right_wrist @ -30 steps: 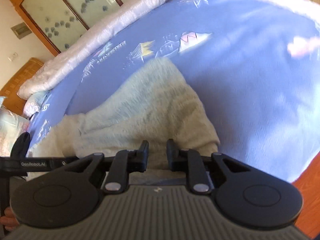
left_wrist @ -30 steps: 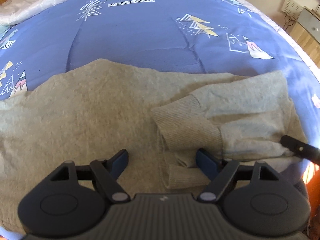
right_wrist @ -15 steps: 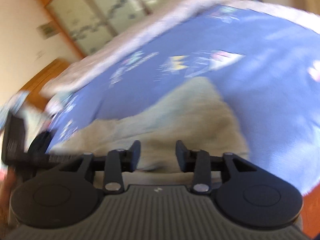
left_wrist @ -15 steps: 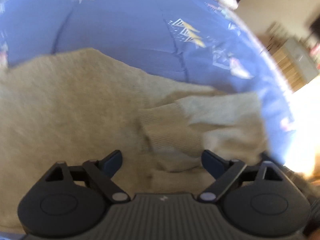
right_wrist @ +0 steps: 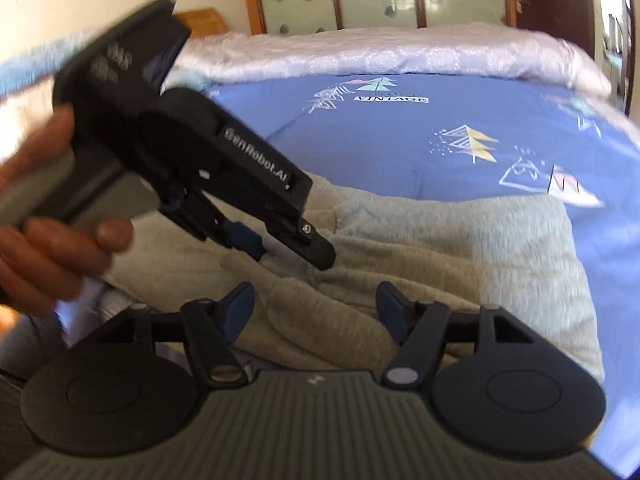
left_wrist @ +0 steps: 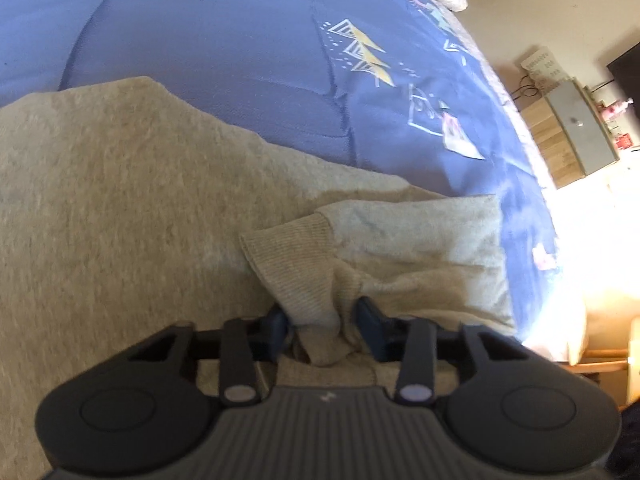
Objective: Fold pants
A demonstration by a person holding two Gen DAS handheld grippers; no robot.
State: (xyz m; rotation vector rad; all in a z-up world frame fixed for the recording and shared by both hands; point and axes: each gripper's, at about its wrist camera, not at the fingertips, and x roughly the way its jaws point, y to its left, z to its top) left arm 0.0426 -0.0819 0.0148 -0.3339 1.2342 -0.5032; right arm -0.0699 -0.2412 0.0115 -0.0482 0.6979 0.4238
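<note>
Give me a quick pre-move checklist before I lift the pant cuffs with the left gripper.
1. Ribbed cuff between the left gripper fingers: ok, jaws closing on it.
2. Both cuffs caught: cannot tell, the lower one is bunched.
3. Right gripper off the cloth: ok, jaws opening, fabric lies under the gap and is not pinched.
4. Left gripper clear of the right one: ok, apart in the right wrist view.
5. Pants lying flat on the blue bedspread: ok at left, rumpled near the cuffs.

Your black left gripper [right_wrist: 292,254] with white "GenRobot.AI" lettering, blue pads [right_wrist: 244,238], grey handle, silver screw.
</note>
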